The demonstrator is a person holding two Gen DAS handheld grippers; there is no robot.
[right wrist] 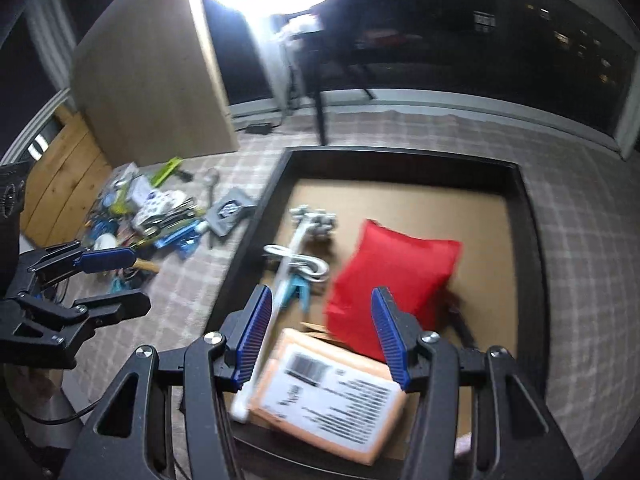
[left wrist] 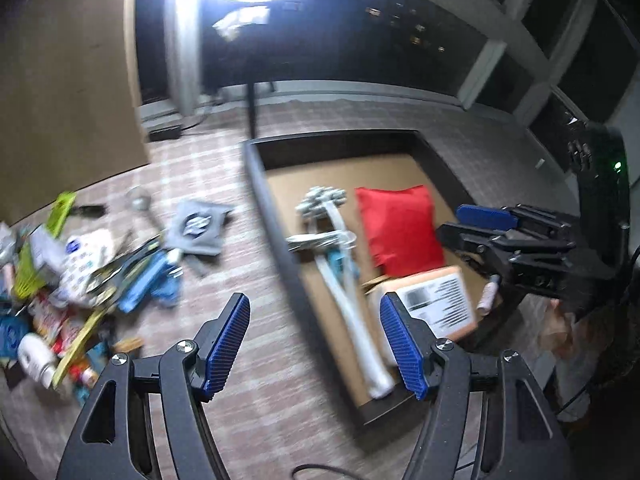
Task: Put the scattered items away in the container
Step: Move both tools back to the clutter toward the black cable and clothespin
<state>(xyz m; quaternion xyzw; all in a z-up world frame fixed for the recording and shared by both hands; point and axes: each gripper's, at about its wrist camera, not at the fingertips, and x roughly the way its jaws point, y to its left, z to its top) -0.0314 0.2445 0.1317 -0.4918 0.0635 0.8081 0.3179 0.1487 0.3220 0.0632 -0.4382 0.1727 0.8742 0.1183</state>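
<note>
- Your left gripper [left wrist: 314, 342] is spread wide with nothing between its blue pads; it hangs above the checked floor covering [left wrist: 248, 408], just beside the near left wall of the container [left wrist: 272, 216]
- Your right gripper [right wrist: 318, 338] is also spread and empty; it hovers over the near end of the container, above the peach parcel [right wrist: 332, 396]
- Already in the container: a red pouch [left wrist: 400, 228], the peach parcel with its printed label, a long white tool [left wrist: 352, 304] with a metal head, and a coiled white cable [right wrist: 298, 264] lying across it; a small pale tube [left wrist: 489, 296] lies at the right edge, though you cannot tell whether it is inside
- Still out: a heap of small packets and tools [left wrist: 68, 280] well to the left, with a grey pouch [left wrist: 198, 226] and a spoon [left wrist: 142, 204] lying between heap and container
- By my reckoning you are less than halfway; the heap looks larger than what is stowed
- The left gripper is the nearer to the heap; blur hides what each piece there is
</note>
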